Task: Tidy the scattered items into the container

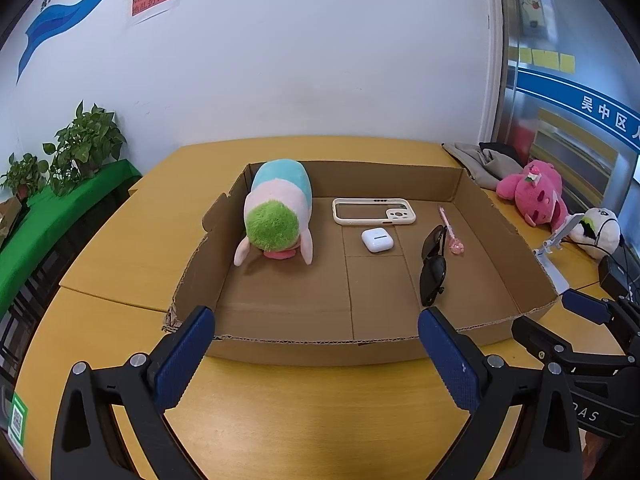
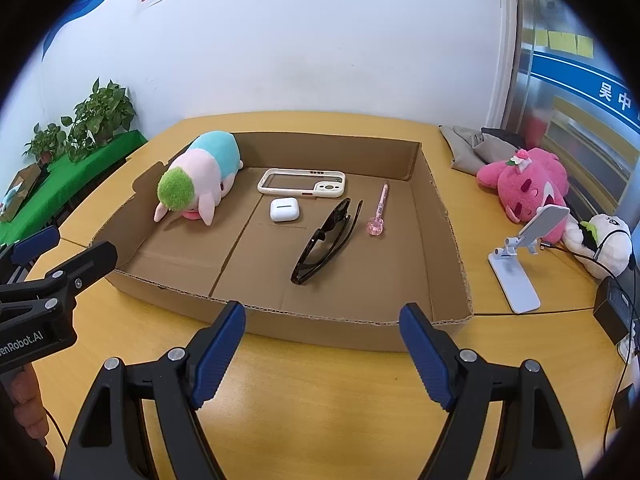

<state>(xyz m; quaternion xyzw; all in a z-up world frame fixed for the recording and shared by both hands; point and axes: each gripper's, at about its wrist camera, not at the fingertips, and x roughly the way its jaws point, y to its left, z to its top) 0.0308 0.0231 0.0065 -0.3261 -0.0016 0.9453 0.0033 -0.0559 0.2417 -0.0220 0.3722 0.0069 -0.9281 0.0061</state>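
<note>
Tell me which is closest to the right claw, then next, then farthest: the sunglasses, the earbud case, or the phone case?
From the right claw, in its own view:
1. Sunglasses, box middle, nearest.
2. Earbud case, behind them, slightly left.
3. Phone case, by the back wall.

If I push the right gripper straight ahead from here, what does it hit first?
Most likely the near wall of the cardboard box, directly ahead of the open right gripper. If it clears the rim, the sunglasses come next; depth is uncertain.
</note>
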